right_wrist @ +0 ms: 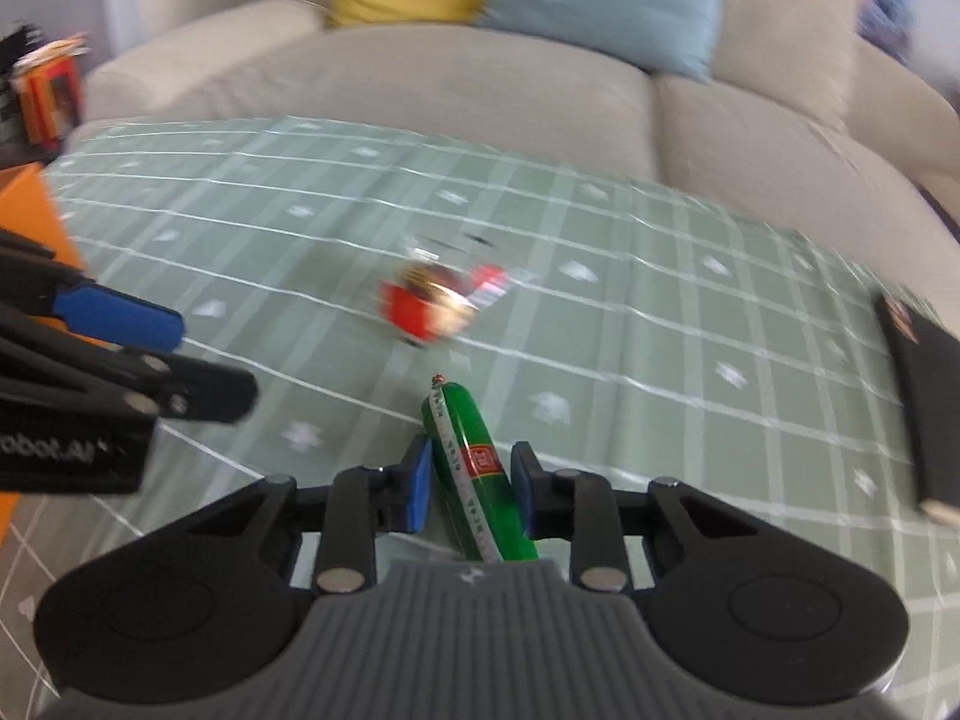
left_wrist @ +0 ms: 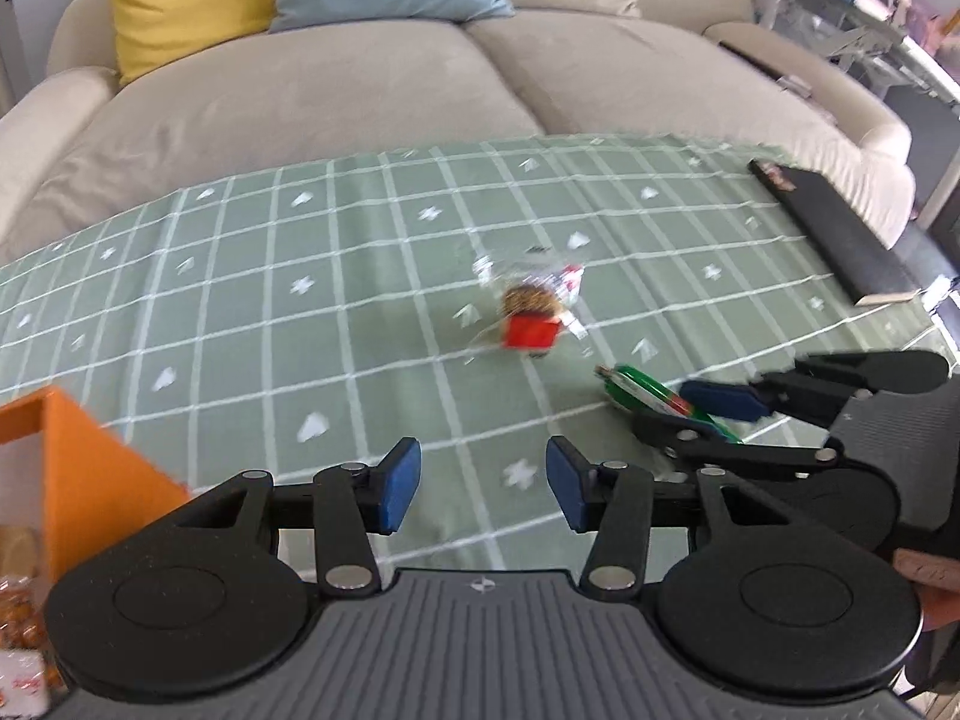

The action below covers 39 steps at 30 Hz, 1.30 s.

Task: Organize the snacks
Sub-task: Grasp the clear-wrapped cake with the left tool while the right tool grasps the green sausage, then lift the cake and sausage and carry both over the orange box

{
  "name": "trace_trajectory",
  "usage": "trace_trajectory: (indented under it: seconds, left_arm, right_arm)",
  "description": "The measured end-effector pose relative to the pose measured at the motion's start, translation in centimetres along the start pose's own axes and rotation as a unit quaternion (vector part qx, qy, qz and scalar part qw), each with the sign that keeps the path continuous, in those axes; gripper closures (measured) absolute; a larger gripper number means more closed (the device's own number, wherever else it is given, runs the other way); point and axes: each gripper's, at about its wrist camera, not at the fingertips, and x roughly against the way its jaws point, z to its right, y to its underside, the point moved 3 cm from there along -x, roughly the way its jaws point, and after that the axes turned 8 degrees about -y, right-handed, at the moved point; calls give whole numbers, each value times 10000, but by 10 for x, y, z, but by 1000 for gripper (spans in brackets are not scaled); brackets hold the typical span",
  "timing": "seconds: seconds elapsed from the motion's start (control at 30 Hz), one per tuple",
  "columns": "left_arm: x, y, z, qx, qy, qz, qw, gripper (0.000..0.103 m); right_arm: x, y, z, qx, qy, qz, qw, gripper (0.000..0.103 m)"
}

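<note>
A green sausage stick [right_wrist: 462, 426] lies lengthwise between the blue pads of my right gripper [right_wrist: 470, 483], which is shut on it just above the green checked tablecloth [right_wrist: 630, 324]. From the left wrist view the right gripper [left_wrist: 684, 414] sits at the right with the sausage stick [left_wrist: 636, 387] poking out toward the left. A clear-wrapped snack with a red label [left_wrist: 534, 315] [right_wrist: 435, 306] lies on the cloth ahead of both grippers. My left gripper [left_wrist: 483, 480] is open and holds nothing, short of that snack. One of its fingers [right_wrist: 120, 315] shows at the left of the right wrist view.
An orange box [left_wrist: 90, 468] [right_wrist: 30, 210] stands at the left with wrapped snacks [left_wrist: 21, 618] inside. A flat black box [left_wrist: 834, 228] [right_wrist: 924, 396] lies at the cloth's right edge. A beige sofa [left_wrist: 336, 84] with yellow and blue cushions runs behind the table.
</note>
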Motion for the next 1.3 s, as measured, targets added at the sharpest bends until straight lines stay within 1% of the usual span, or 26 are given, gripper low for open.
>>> trace_trajectory:
  seconds: [0.1, 0.17, 0.2, 0.27, 0.37, 0.43, 0.53, 0.63, 0.7, 0.77, 0.8, 0.83, 0.9, 1.0, 1.03, 1.13, 1.23, 1.3]
  left_arm:
    - [-5, -6, 8, 7, 168, 155, 9997, 45]
    - [-11, -12, 13, 37, 255, 233, 9994, 42]
    - [-15, -15, 14, 69, 260, 249, 9993, 41]
    - [-23, -21, 16, 150, 225, 310, 9992, 37]
    - [-36, -32, 16, 272, 267, 398, 9985, 33]
    - [-43, -37, 17, 336, 285, 444, 9980, 32]
    - [-55, -43, 19, 338, 216, 431, 9983, 32]
    - [-64, -45, 23, 318, 257, 392, 9984, 32]
    - [-69, -45, 26, 281, 154, 357, 9988, 34]
    - [-72, -44, 25, 309, 182, 316, 9989, 43]
    - [-74, -44, 25, 341, 218, 287, 9988, 44]
    - [-74, -43, 23, 375, 244, 272, 9986, 48]
    - [-74, -43, 22, 401, 255, 282, 9985, 52]
    - [-72, -42, 24, 284, 273, 225, 9990, 55]
    - [-71, -41, 24, 271, 258, 206, 9991, 58]
    - [-64, -37, 23, 271, 248, 157, 9992, 60]
    - [-45, -31, 23, 213, 205, 294, 9991, 61]
    - [-30, -27, 22, 181, 157, 319, 9992, 61]
  right_arm:
    - [6, 3, 25, -511, 204, -13, 9985, 78]
    - [6, 3, 40, -846, 332, 118, 9958, 78]
    - [5, 3, 45, -990, 364, 177, 9943, 78]
    - [2, 1, 52, -1196, 280, 320, 9919, 77]
    - [-4, -3, 52, -1185, 209, 510, 9914, 77]
    - [-8, -6, 51, -1190, 137, 513, 9915, 77]
    - [-12, -6, 52, -1188, 35, 604, 9911, 73]
    - [-13, -6, 53, -1172, -6, 693, 9907, 73]
    - [-13, -5, 55, -1233, -61, 778, 9893, 73]
    - [-13, -4, 56, -1235, -83, 824, 9889, 73]
    - [-14, -4, 56, -1225, -77, 835, 9889, 74]
    - [-14, -4, 55, -1210, -62, 842, 9890, 75]
    - [-14, -4, 54, -1150, 15, 834, 9899, 83]
    - [-13, -4, 51, -1110, 93, 794, 9906, 83]
    - [-13, -4, 49, -1058, 139, 749, 9915, 83]
    - [-13, -5, 44, -941, 269, 653, 9931, 83]
    - [-12, -4, 41, -926, 303, 566, 9936, 84]
    - [-10, -3, 40, -942, 292, 545, 9936, 84]
